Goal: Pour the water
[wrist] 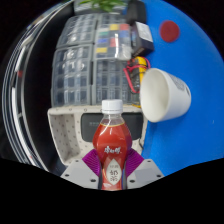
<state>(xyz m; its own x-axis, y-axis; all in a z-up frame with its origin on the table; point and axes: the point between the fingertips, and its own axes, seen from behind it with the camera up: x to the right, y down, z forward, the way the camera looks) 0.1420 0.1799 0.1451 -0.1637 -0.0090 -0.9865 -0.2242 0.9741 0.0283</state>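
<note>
The blue bench [190, 70] fills the far side of the view, and the whole scene sits rotated on it, which suggests the gripper [111, 172] is rolled over toward a pour. Against the bench stand clear plastic bins [85, 60] and a white tray [70, 130], both well behind the action and out of the way.

A white cup [165, 95] shows with its open mouth facing the camera, just beside the bottle's cap and slightly beyond it; that placement puts its rim where a stream from the neck would likely fall.

The bottle [111, 140], red with a white cap and a red label, stands between the fingers, its body rising straight ahead of them. The purple pads [92, 160] press on its lower body from both sides, so the fingers are closed around it at bottle width, low enough to leave the neck free. The cap looks still on, so pouring could not yet begin.
</note>
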